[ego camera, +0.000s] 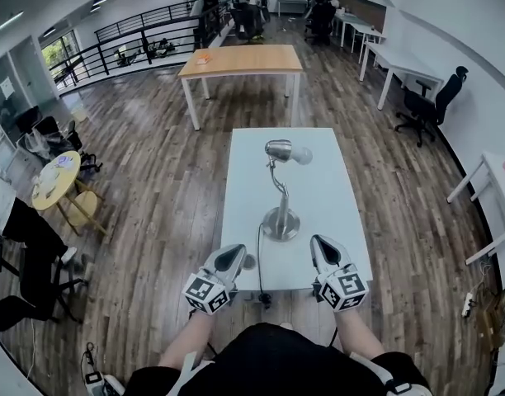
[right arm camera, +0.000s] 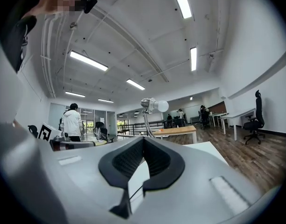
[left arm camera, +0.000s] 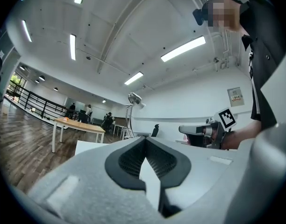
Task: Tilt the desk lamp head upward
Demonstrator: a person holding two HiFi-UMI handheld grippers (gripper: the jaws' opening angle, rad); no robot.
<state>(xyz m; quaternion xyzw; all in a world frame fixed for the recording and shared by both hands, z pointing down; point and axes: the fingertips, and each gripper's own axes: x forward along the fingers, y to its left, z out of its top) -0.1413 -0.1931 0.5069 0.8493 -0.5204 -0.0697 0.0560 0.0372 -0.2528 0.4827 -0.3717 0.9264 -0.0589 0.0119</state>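
A silver desk lamp stands on the white table [ego camera: 318, 180]. Its round base [ego camera: 281, 223] is near the front edge, and a curved stem rises to the head [ego camera: 278, 149], which has a white bulb [ego camera: 302, 155] facing right. My left gripper [ego camera: 229, 257] hovers at the front edge, left of the base, shut and holding nothing. My right gripper [ego camera: 322, 252] hovers right of the base, also shut with nothing in it. In the left gripper view the lamp head [left arm camera: 133, 98] shows beyond the shut left gripper [left arm camera: 145, 149]. In the right gripper view the lamp head [right arm camera: 147, 104] rises above the shut right gripper [right arm camera: 143, 148].
The lamp's black cable [ego camera: 259, 258] runs off the table's front edge between the grippers. A wooden table [ego camera: 240, 60] stands further back. There are white desks and a black office chair [ego camera: 430, 106] to the right, a round yellow table [ego camera: 56, 180] to the left, and people far off.
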